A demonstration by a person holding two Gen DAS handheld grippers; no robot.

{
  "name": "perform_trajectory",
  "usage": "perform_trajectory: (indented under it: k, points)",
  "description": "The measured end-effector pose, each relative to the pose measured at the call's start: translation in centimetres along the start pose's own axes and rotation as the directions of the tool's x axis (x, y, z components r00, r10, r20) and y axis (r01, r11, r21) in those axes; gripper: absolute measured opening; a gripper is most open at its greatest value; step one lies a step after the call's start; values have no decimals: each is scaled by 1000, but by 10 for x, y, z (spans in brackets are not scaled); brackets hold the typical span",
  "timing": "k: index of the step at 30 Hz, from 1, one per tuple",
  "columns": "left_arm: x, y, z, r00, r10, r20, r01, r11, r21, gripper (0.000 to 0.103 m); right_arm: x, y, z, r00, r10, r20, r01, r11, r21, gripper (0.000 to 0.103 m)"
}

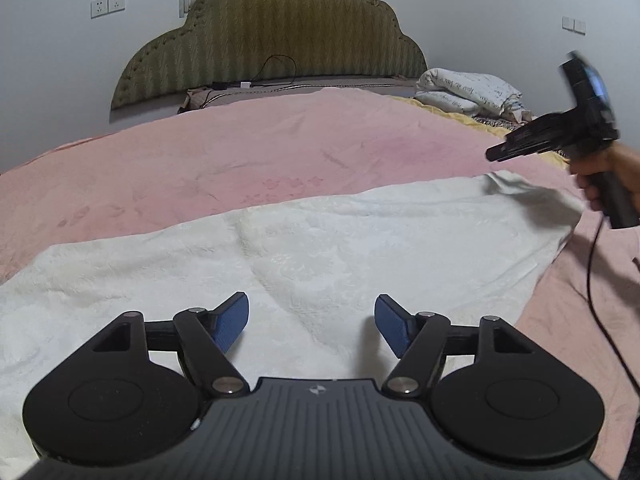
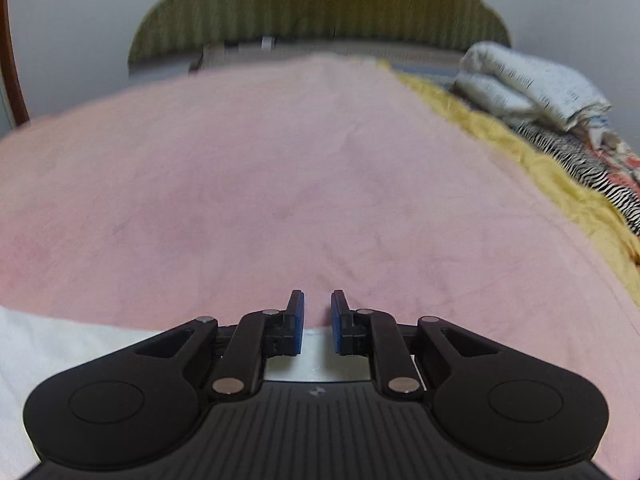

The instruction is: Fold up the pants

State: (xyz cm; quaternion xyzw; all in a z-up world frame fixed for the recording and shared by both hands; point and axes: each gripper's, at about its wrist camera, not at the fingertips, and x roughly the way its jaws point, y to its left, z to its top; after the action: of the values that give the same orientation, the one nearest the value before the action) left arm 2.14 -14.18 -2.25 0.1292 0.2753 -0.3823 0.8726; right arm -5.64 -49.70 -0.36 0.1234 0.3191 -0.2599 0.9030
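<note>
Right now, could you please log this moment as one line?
task: fold pants | left gripper: open, over white pants | right gripper: narrowly open, empty, raised | surface: pink bedspread

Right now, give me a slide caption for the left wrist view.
Open left gripper hovering over white pants on a pink bedspread, right gripper near their far corner.

From my left wrist camera, the pants [image 1: 304,248] lie spread across the near part of the blanket [image 1: 248,152], which covers the bed. My left gripper [image 1: 311,322] sits over the pants' near edge. My right gripper [image 1: 496,155] hangs above the pants' far right corner. Behind the blanket stands the headboard [image 1: 272,36], with a cable [image 1: 276,70] at its foot. A folded quilt [image 1: 468,94] lies at the far right, beyond the blanket's edge.
</note>
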Motion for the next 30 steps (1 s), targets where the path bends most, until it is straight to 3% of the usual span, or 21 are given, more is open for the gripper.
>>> perform_trajectory:
  k: [3, 4, 8, 10, 12, 14, 16, 19, 22, 26, 28, 30]
  points:
    - [9, 3, -5, 1000, -7, -20, 6, 1000, -28, 74, -27, 6, -17, 983, 176, -48, -176, 984, 0, 14]
    - [11, 3, -8, 1000, -6, -22, 5, 999, -39, 74, -30, 10, -24, 977, 200, -78, -202, 979, -22, 14]
    - [13, -2, -16, 999, 39, 2, -39, 999, -27, 83, -7, 18, -42, 983, 106, -148, -120, 989, -89, 14]
    - [14, -2, -18, 997, 74, 0, -74, 996, -39, 94, 5, 5, -38, 987, 131, -91, -132, 991, -3, 14]
    - [15, 3, -18, 996, 92, -19, -93, 993, -72, 103, 2, -2, -33, 995, 84, -54, -78, 992, 103, 15]
    - [17, 7, -18, 996, 88, -31, -91, 991, -94, 103, -17, 10, -36, 998, 64, 2, -64, 995, 77, 16]
    - [15, 6, -17, 995, 95, -30, -97, 991, -88, 103, -42, 30, -45, 989, 145, 33, -146, 989, 28, 16]
    - [10, 6, -17, 995, 99, -23, -101, 989, -106, 102, -63, 61, -67, 968, 251, -18, -251, 966, -64, 18]
    - [7, 10, -19, 997, 79, -26, -82, 989, -127, 103, -60, 68, -92, 982, 180, -64, -188, 971, -145, 18]
    - [7, 8, -23, 995, 93, -32, -96, 990, -101, 103, -82, 36, -93, 994, 98, 54, -100, 995, 32, 19]
    - [9, 5, -23, 994, 104, -43, -107, 991, -86, 103, -98, 26, -95, 985, 144, 96, -151, 985, 77, 19]
    - [10, 4, -22, 993, 108, -45, -111, 991, -80, 103, -99, 26, -99, 973, 220, 75, -225, 972, 71, 22]
